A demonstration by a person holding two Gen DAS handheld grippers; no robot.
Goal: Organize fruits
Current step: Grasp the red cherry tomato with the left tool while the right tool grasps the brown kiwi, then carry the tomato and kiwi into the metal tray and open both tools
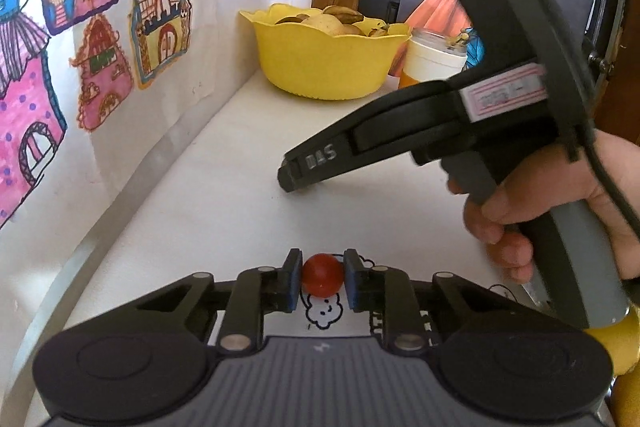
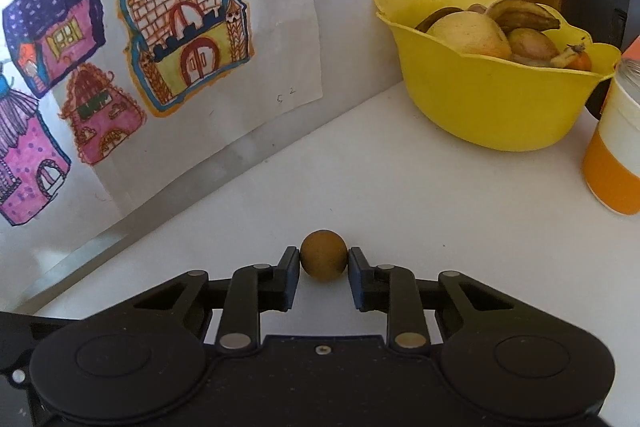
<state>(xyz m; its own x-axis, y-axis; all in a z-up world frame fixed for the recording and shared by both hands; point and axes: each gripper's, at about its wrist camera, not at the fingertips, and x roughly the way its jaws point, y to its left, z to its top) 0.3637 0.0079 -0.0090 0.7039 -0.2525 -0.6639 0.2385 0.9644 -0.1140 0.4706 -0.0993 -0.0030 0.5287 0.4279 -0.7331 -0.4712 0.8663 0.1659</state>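
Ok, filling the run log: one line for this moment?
left hand-held gripper: shut on red fruit | right hand-held gripper: shut on brown fruit | yellow bowl: holds fruit

A small red fruit [image 1: 322, 275] sits between blue pads [image 1: 294, 277] of the black left tool [image 1: 322, 281]. The black right tool [image 2: 324, 263] frames a dull mustard-brown ball [image 2: 323, 255]. The bench [image 2: 400, 195] is white. The scalloped bowl [image 2: 488, 95] is bright yellow. The cup [image 2: 612, 151] is banded orange and cream. Wall drawings [image 2: 184, 23] show purple, pink and brick-patterned houses.

House drawings [image 2: 132, 67], perhaps an orange-and-white cup [image 2: 616, 147].
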